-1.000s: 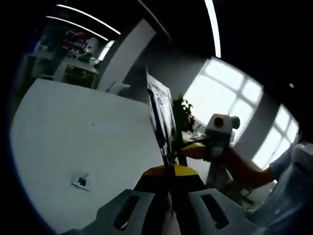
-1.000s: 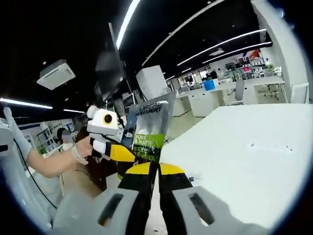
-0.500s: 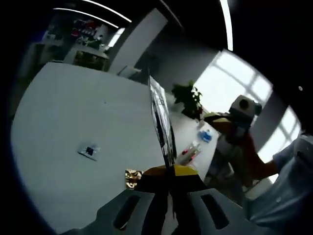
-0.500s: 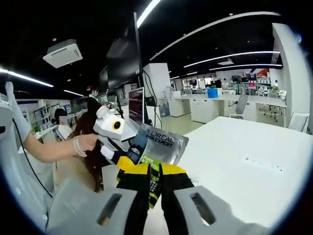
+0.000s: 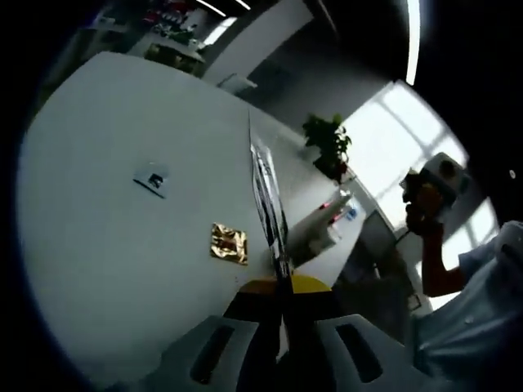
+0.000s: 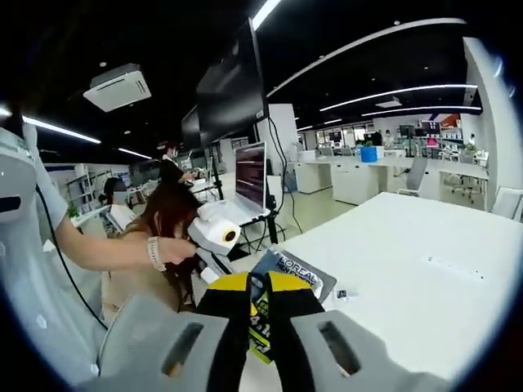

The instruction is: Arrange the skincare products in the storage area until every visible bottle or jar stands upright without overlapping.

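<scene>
Over the white table (image 6: 409, 269), both grippers are lowering the sachet (image 6: 282, 282) together
Left gripper (image 5: 282, 327) and right gripper (image 6: 260, 327) are both clamping it, dropping toward the table now, nothing standing yet

An open-plan office under a dark ceiling (image 6: 343, 33) with long strip lights (image 6: 392, 90) and a square ceiling air unit (image 6: 118, 86). A large white table (image 6: 425, 269) fills the foreground. Rows of white desks (image 6: 359, 175) stand further back, a dark monitor (image 6: 251, 173) nearby. A potted plant (image 5: 329, 145) stands before bright windows (image 5: 392, 139) beside a grey wall (image 5: 315, 86).
</scene>
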A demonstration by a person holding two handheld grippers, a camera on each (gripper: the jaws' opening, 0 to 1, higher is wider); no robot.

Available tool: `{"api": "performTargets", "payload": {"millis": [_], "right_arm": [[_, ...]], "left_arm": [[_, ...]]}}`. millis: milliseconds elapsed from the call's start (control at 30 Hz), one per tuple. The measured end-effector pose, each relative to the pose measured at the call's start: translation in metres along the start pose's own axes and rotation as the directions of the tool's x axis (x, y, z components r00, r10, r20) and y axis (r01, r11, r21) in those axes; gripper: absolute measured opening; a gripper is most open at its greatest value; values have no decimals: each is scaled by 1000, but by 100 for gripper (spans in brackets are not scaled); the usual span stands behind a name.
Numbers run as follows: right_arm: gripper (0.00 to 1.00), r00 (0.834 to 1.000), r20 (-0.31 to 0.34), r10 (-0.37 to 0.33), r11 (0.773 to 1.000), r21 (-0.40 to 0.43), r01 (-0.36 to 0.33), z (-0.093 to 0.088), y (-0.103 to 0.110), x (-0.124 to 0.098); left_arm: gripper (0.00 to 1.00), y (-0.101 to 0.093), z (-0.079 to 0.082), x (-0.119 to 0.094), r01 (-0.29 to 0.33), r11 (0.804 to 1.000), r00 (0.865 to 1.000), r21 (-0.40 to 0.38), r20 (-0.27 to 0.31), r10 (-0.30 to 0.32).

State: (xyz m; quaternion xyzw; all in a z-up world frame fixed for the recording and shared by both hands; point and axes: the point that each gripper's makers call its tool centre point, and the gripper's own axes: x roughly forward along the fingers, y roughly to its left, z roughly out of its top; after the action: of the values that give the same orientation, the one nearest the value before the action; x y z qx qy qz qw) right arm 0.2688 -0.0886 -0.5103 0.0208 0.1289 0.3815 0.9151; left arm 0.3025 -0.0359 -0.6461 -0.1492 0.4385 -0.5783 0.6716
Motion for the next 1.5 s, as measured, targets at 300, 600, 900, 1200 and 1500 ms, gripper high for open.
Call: {"api": "performTargets", "payload": {"millis": [300, 600, 900, 1200, 1500], "right_arm": [[7, 994, -92, 54, 995, 90, -46, -52, 38, 0], [7, 982, -189, 22, 993, 116, 0, -97, 41, -8], [7, 976, -217, -11, 987, 152, 45, -113, 33, -17], [7, 975, -222, -7, 985, 164, 45, -118, 37, -16], [7, 965, -262, -15, 989, 139, 53, -131, 37, -15]], "left_arm": [[0, -4, -38, 11, 26, 997, 995, -72, -92, -32], [0, -10, -67, 27, 50, 985, 984, -165, -159, -76], [0, -9, -99, 40, 25, 961, 960, -275, -261, -100], [0, -3, -118, 46, -29, 931, 929, -363, -353, -109], [0, 6, -107, 54, -53, 916, 930, -397, -354, -99]]}}
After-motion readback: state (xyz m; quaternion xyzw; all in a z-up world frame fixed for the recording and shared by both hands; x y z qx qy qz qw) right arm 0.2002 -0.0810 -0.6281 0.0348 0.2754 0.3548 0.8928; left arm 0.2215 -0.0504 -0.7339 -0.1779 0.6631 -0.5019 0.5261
